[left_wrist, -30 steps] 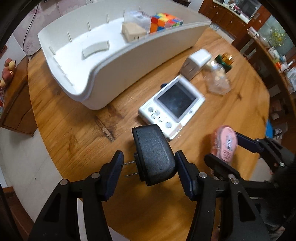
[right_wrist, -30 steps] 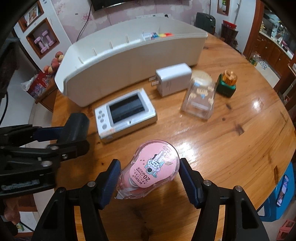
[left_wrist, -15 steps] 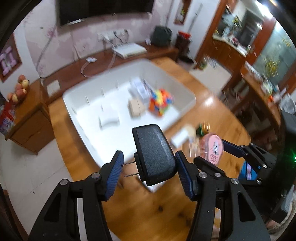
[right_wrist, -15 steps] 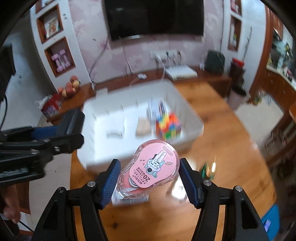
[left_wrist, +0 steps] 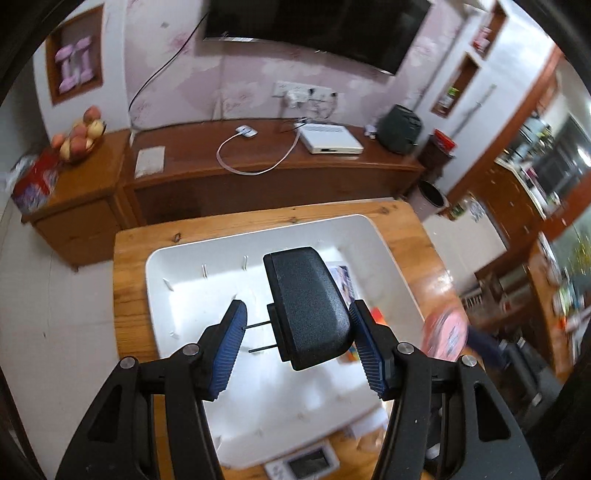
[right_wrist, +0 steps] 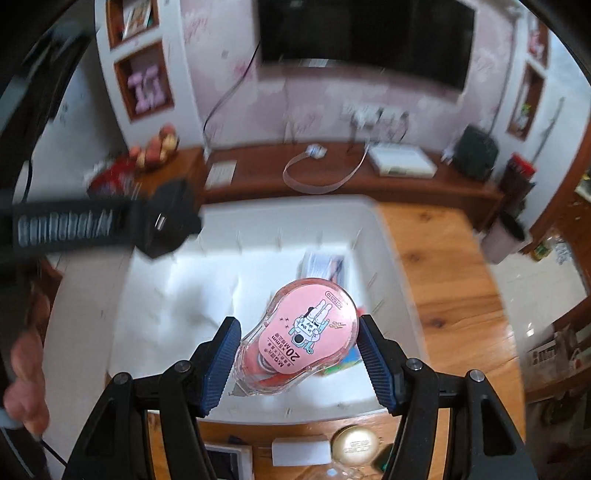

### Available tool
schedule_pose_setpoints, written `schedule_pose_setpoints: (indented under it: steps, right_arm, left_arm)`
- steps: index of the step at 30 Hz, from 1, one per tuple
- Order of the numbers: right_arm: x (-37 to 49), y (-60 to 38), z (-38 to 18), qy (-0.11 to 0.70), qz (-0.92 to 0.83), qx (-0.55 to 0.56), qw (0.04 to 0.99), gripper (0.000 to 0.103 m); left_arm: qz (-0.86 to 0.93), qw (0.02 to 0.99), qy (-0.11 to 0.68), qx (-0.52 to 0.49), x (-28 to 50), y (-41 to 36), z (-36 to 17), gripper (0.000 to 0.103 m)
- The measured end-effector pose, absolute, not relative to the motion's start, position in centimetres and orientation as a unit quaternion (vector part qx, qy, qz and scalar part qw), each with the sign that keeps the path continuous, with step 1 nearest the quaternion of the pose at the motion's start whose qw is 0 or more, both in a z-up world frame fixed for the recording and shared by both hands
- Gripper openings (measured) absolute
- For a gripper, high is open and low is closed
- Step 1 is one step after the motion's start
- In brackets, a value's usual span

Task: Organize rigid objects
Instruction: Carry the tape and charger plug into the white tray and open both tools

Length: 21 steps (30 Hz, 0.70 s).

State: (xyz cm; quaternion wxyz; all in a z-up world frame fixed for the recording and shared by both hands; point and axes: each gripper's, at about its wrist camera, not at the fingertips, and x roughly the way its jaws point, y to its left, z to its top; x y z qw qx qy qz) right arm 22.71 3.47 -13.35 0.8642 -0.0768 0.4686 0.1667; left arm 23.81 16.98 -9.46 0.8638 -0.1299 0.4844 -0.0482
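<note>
Claws grip charger and correction tape above bin.

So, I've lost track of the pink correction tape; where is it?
The pink correction tape is clamped in the right gripper, held above the white bin.

Beyond the table we see a long wooden sideboard against the pink wall. On it lie a white box and a looped white cable. A television hangs above, with a row of sockets below it. At the left we find a bowl of fruit on a low cabinet, and pink dumbbells in a wall niche.
</note>
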Motion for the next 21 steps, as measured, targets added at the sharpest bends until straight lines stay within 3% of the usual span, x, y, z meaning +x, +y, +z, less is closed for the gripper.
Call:
schedule_pose_setpoints:
  steps: [9, 18, 21]
  right_arm:
    - [23.4, 5.6, -20.2, 0.534, 0.229, -0.085, 0.809, 0.065]
    - [24.2, 5.1, -21.5, 0.564, 0.249, -0.073, 0.784, 0.067]
    - [24.1, 4.4, -21.2, 0.564, 0.245, -0.065, 0.786, 0.074]
  left_arm:
    - [-0.023, 0.830, 0.541, -0.136, 27.3, 15.3, -16.2, 0.061]
    - [-0.008, 0.804, 0.579, -0.139, 28.7, 15.1, -20.0, 0.061]
    - [-0.007, 0.804, 0.579, -0.136, 28.8, 14.9, -20.0, 0.061]
